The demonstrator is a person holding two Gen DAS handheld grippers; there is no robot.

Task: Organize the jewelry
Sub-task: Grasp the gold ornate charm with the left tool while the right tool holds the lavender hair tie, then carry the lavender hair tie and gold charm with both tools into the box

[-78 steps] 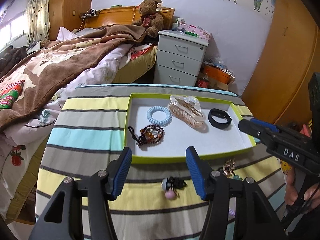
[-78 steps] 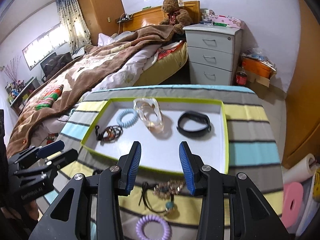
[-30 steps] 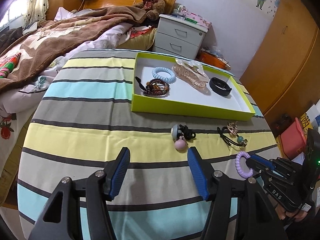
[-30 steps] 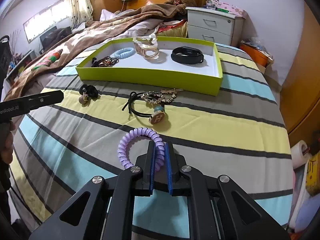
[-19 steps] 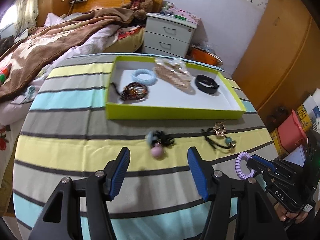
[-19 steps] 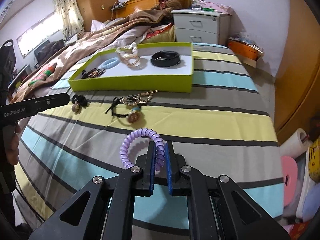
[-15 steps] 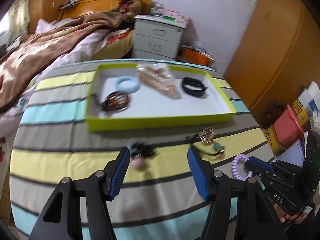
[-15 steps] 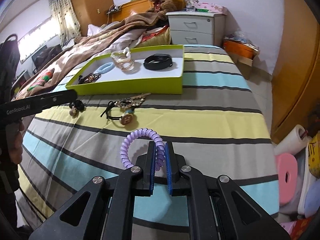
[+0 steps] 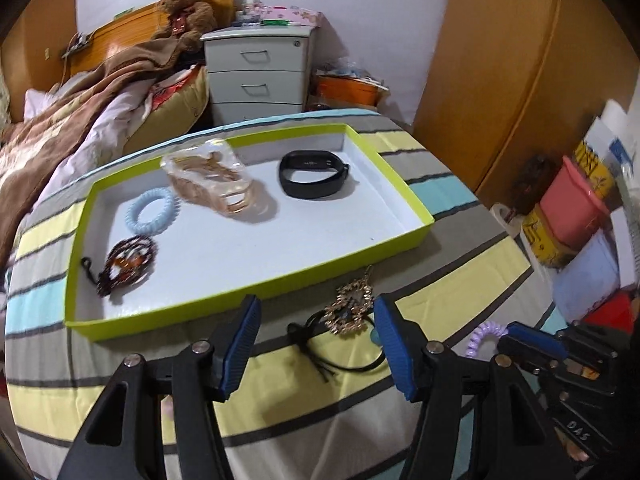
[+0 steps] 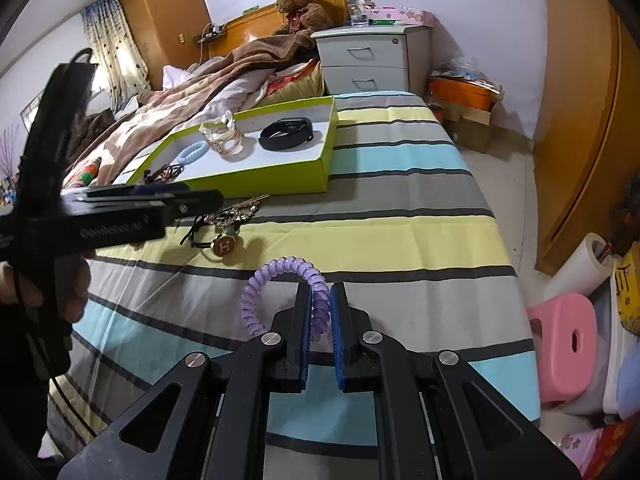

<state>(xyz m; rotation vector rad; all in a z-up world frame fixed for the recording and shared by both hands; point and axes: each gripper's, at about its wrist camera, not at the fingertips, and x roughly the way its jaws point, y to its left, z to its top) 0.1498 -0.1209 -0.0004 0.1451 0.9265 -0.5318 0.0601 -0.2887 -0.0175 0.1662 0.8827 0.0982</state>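
Left wrist view
Left gripper (image 9: 316, 344): jaws closing, nothing pressed; gold hair tie (image 9: 350, 310) lies on the cloth between them.
Tray (image 9: 256, 294): far side, holding black band (image 9: 312, 174), clip (image 9: 216, 182), blue coil (image 9: 152, 216), beads (image 9: 126, 264).

Right wrist view
Right gripper (image 10: 320, 320): clamped on purple coil (image 10: 280, 292), near the tray's right.

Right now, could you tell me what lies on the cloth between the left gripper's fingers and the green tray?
In the left wrist view, a gold ornament hair tie lies between the left gripper and the green tray; otherwise only striped cloth.
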